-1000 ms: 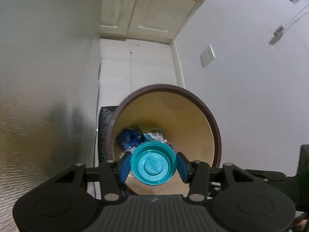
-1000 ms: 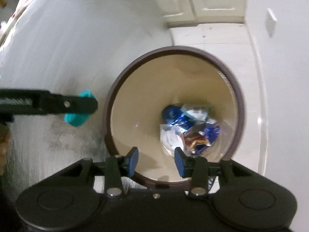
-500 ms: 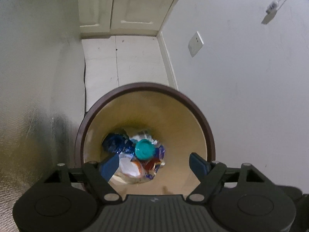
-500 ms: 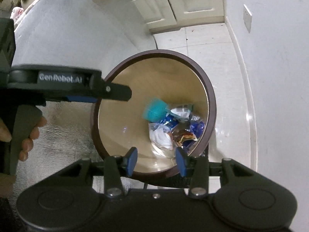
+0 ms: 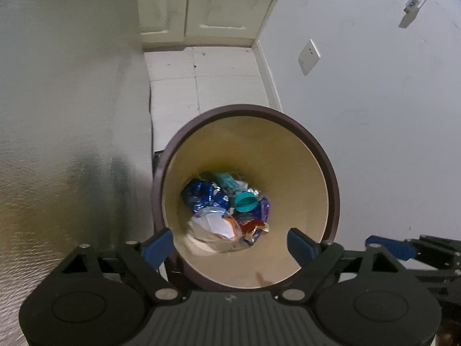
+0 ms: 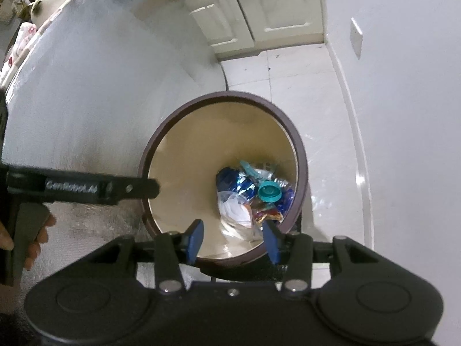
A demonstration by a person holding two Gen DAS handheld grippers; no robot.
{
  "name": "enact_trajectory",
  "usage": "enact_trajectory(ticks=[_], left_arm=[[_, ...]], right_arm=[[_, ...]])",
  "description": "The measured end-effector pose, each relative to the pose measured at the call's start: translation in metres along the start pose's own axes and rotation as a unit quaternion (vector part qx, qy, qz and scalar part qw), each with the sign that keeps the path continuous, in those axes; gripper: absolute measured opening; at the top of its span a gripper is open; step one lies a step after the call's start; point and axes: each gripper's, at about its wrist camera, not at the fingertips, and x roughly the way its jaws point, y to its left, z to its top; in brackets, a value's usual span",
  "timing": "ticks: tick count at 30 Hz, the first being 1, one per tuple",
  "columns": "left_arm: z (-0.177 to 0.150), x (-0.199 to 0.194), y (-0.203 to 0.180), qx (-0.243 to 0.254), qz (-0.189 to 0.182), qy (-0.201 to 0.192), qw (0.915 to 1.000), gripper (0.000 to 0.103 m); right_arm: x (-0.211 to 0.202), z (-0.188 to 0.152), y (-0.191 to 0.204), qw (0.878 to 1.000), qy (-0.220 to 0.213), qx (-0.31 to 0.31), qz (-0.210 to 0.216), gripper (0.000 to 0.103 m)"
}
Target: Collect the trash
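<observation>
White floor tiles run to cream cabinet doors (2 visible) beside a pale wall.

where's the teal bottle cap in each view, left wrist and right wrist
Left wrist: the teal cap lies open side up on the wrapper pile at the bottom of the bin, just right of centre, above and between the tong tips.
Right wrist: the teal cap sits on the same pile, right of centre, near the bin's right wall.
Shared landmark: the bin's dark brown rim.
</observation>
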Motion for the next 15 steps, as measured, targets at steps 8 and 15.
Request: enact_trajectory(ticks=[8, 15], left_arm=[[-0.003, -0.032, 0.004, -0.006, 0.017, -0.016, 0.9997, 0.092], [-0.007, -0.059, 0.005, -0.015, 0.024, -0.03, 0.9992, 0.103]], right_arm=[[-0.025, 0.011, 0.007, 1.0, -0.015, 0.001, -0.024, 0.059], [-0.044, 0.018, 0.016, 0.999, -0.024, -0.006, -0.038, 0.079]])
